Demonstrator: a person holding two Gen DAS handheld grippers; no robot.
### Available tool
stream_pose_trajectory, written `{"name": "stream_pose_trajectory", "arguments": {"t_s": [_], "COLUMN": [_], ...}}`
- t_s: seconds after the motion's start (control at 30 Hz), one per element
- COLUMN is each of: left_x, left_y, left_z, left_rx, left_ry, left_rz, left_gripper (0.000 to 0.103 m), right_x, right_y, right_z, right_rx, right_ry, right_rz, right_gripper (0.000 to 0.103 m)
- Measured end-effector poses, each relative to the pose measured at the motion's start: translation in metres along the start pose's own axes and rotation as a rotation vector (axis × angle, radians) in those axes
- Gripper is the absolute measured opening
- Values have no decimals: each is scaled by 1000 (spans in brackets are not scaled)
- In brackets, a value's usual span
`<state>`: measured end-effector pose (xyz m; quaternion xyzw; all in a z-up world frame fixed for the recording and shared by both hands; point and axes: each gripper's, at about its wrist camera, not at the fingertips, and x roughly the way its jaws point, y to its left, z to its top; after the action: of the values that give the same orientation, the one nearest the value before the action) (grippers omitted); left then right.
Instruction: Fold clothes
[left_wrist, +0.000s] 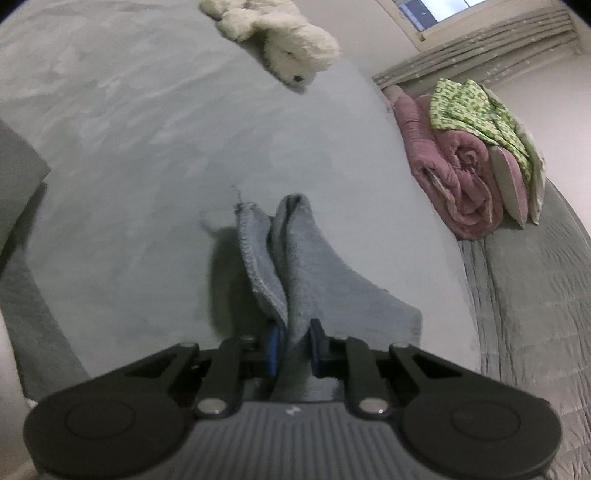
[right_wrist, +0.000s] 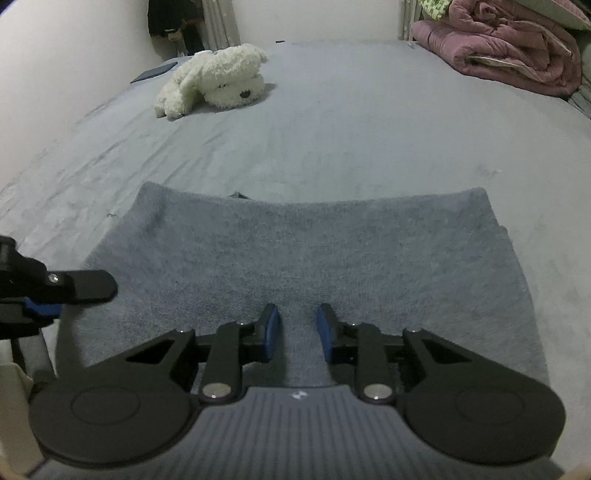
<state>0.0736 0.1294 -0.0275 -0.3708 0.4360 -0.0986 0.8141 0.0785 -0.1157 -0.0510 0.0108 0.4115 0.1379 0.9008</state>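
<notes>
In the left wrist view, the left tool (left_wrist: 294, 341) has its blue-padded fingers clenched on a bunched fold of the blue-grey knitted cloth (left_wrist: 295, 266). The cloth rises from between the pads in two standing ridges, throwing a dark shadow to its left on the pale grey bed sheet (left_wrist: 147, 177); its lower end is hidden behind the tool body. Farther back lies a cream plush toy dog (left_wrist: 295, 48), its rear cut off by the top edge. To the right sits a rolled pink quilt (left_wrist: 458, 177) with a green-patterned cloth (left_wrist: 476, 110) draped on top.

In the right wrist view, the left tool (right_wrist: 40, 306) pokes in at the left edge, mostly cut off, at the cloth's left side. The cloth (right_wrist: 314, 251) lies spread flat on the bed sheet (right_wrist: 332, 129), its near edge hidden under the right tool (right_wrist: 297, 328). That tool hangs just above the cloth with its fingers parted, grasping nothing. The toy dog (right_wrist: 218, 79) lies behind on the left, and the quilt (right_wrist: 509, 48) at the far right is partly cropped.
</notes>
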Motion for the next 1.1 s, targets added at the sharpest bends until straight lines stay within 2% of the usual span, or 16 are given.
{"name": "stream_pose_trajectory", "arguments": {"t_s": [0.1,0.17,0.5,0.67,0.8,0.97,1.1], "left_x": [-2,-3,22,48,67,82,84], "left_y": [-12,-20,-56,-57,-46,-44,-54], "left_z": [-2,-5,-28,-40,-48,-55,-63], "left_rx": [1,-3,23,14,-54,-91,-31], "left_ry": [-4,-7,15,86,136,174,196], "left_rz": [-21,-34,-89,-144,-218,-296,-323], "left_gripper": [16,16,16,19,21,22,27], "right_x": [-3,-8,-28,-34,-36,-40,-41], "right_y": [-1,-9,-85,-121,-143,-155,-157], "right_z": [1,2,-8,-20,-33,-37,-33], "right_rx": [17,73,536,753,915,997,997], "right_ry": [-1,1,43,41,40,39,31], "right_rz": [13,51,348,477,549,622,628], "right_gripper": [31,33,39,44,47,56,57]}}
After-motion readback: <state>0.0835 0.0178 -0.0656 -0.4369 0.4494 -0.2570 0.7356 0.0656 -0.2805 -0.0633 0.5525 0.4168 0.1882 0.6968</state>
